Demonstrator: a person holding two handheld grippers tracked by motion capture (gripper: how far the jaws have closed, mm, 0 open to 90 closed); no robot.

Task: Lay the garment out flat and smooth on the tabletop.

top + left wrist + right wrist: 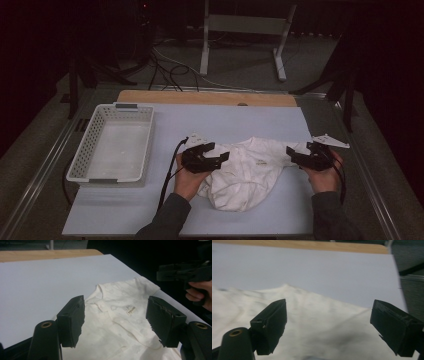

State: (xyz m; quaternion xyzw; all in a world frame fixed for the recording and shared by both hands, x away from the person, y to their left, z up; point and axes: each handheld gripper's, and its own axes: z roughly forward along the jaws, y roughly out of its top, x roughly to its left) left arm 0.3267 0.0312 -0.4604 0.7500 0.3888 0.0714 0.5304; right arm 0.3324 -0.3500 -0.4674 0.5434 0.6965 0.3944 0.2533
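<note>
White shirt [250, 172] between two open hand-held grippers.

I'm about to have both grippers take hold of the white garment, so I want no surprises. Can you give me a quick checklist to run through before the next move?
1. Left gripper open: ok, fingers spread apart over the cloth.
2. Right gripper open: ok, fingers wide, nothing between them.
3. White garment under both grippers: ok, cloth lies beneath each pair of fingers.
4. Garment flat: not ok, it lies crumpled with folds.
5. Collar label facing up: ok, it shows near the neckline.
6. White basket clear of the garment: ok, it stands apart at the left, nothing in it.
</note>
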